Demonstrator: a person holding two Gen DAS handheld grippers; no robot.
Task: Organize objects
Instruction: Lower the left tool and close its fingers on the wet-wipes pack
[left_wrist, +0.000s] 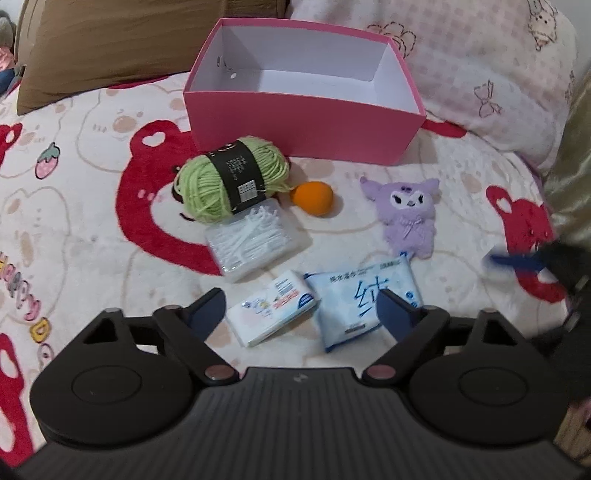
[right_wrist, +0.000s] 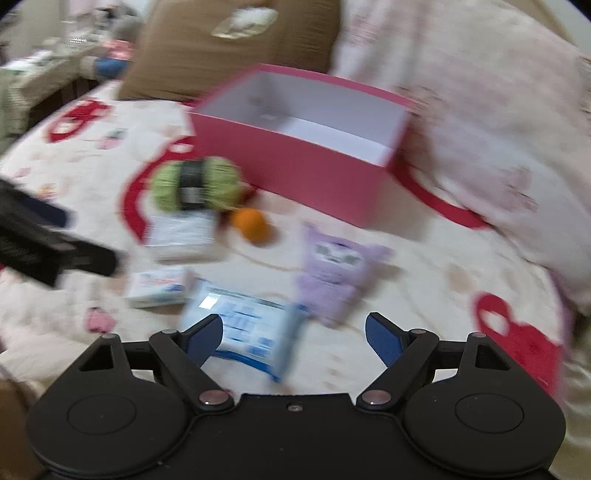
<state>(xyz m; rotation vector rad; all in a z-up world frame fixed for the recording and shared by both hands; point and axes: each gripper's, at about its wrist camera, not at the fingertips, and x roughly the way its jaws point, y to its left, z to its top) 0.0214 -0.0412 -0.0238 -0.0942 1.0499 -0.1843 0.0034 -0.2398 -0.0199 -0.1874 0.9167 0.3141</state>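
An open, empty pink box (left_wrist: 295, 122) (right_wrist: 306, 166) stands at the back of the bed. In front of it lie a green yarn ball (left_wrist: 229, 181) (right_wrist: 195, 182), an orange (left_wrist: 314, 197) (right_wrist: 253, 223), a purple plush toy (left_wrist: 406, 214) (right_wrist: 334, 273), a clear box of cotton swabs (left_wrist: 255, 240) (right_wrist: 181, 236), a white tissue pack (left_wrist: 271, 317) (right_wrist: 159, 288) and a blue wipes pack (left_wrist: 360, 299) (right_wrist: 251, 328). My left gripper (left_wrist: 301, 308) is open above the two packs. My right gripper (right_wrist: 293, 338) is open over the wipes pack; its view is blurred.
The bed has a cream blanket with red bear prints (left_wrist: 140, 206). A brown pillow (left_wrist: 110, 44) lies at the back left and a pink-white pillow (left_wrist: 480, 66) at the back right. The other gripper shows blurred at the right edge of the left wrist view (left_wrist: 546, 262).
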